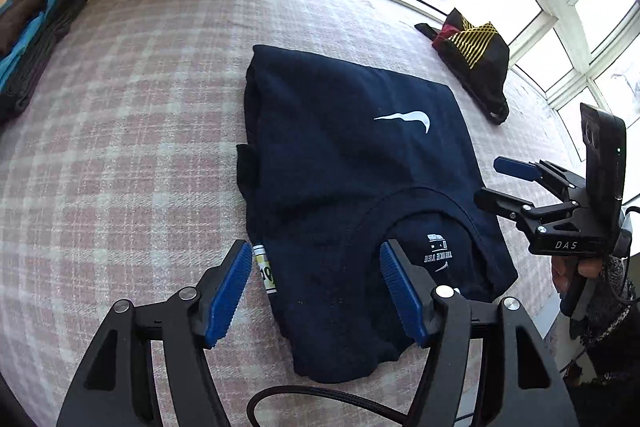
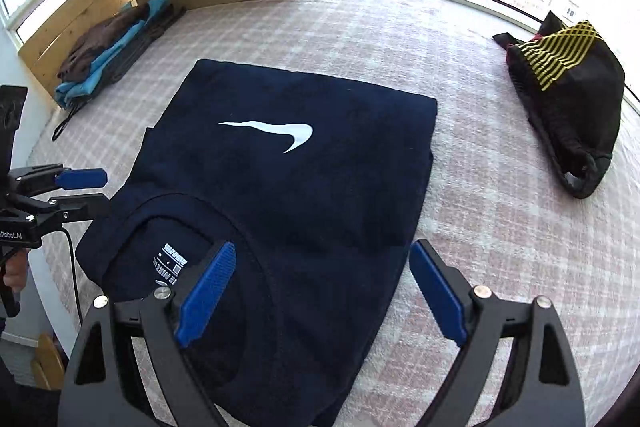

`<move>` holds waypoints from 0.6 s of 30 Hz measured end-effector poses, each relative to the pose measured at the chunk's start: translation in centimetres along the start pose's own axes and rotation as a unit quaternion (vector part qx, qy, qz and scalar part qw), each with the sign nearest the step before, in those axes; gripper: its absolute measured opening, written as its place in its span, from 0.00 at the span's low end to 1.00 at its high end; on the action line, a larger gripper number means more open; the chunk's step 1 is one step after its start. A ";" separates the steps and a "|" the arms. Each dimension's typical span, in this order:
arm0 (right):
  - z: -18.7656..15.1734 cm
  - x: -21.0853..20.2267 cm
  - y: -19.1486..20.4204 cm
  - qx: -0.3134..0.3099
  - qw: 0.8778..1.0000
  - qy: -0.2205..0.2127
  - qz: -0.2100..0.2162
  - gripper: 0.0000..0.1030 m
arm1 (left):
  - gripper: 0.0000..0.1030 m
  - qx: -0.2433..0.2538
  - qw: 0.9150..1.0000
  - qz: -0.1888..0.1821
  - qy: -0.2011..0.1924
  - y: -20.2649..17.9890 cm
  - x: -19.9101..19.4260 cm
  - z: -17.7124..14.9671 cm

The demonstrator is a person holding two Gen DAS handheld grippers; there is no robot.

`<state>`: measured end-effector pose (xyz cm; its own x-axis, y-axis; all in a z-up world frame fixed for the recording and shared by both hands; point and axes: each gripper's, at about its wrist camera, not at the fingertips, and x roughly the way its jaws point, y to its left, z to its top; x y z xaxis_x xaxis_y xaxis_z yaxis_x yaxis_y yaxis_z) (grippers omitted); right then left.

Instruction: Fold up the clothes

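Hovering our left gripper wide open over the folded navy cotton T-shirt lying on the pink plaid bedcover | our right gripper is gaping over its collar

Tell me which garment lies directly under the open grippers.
The navy T-shirt with the white swoosh; the black-and-yellow garment and the folded pile lie apart.
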<state>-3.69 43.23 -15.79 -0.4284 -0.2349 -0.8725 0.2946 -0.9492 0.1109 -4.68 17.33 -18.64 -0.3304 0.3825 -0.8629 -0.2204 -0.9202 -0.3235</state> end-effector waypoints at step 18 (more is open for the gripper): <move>-2.8 2.8 -8.7 0.113 0.989 -0.036 0.093 0.52 | 0.64 -0.002 0.999 0.025 0.019 -1.1 4.3 1.4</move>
<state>-5.04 51.38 -20.55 -0.4474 -0.4157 -0.7918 0.1790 -0.9091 0.3762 -7.09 20.08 -21.44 -0.3060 0.3317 -0.8924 -0.2012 -0.9387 -0.2799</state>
